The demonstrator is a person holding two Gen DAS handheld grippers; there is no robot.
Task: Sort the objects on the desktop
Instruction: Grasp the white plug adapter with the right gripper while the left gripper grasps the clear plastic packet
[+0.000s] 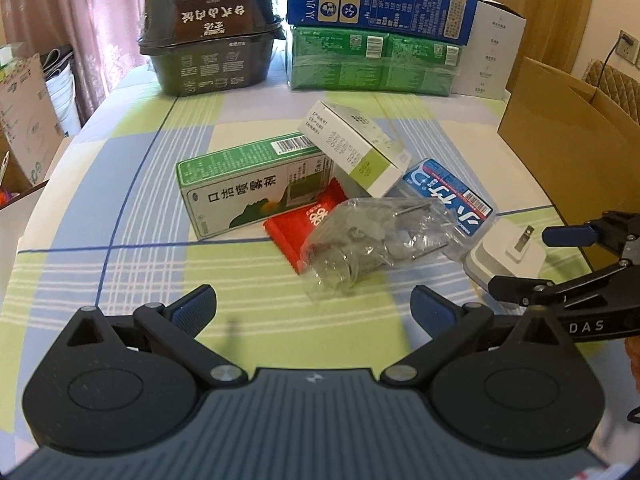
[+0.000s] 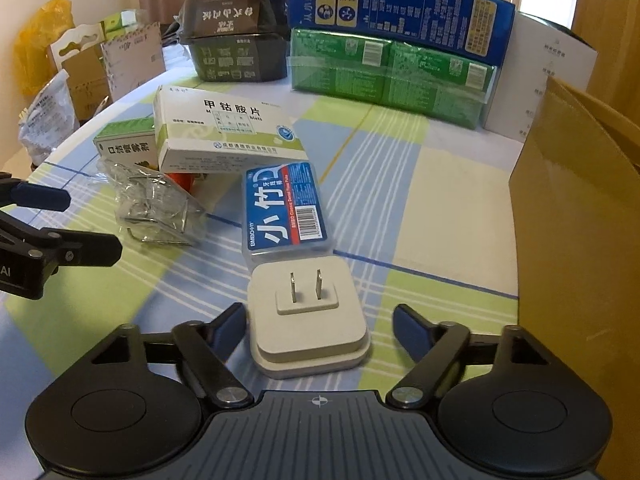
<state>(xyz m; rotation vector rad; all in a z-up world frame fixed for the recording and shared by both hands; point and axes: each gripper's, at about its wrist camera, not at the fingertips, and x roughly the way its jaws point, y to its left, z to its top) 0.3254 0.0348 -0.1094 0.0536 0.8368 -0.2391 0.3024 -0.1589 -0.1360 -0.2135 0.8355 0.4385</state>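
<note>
While right gripper (image 2: 318,326) gapes wide, white charger (image 2: 308,316) sits between fingers, ungripped.

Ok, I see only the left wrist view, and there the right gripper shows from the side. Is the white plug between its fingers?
Observer: Yes. In the right wrist view the white plug lies between the open fingers of the right gripper. Nothing is clamped.
Operator: Does a finger touch it?
Observer: The left finger pad is very close to the plug's side, but I cannot tell if they touch. The other pad stands clearly apart.
Operator: I see one prong only. How does the plug lie?
Observer: It lies flat, with two flat prongs pointing up.
Operator: And the blue box?
Observer: The blue floss box lies flat, with its near end right at the plug's far edge.
</note>
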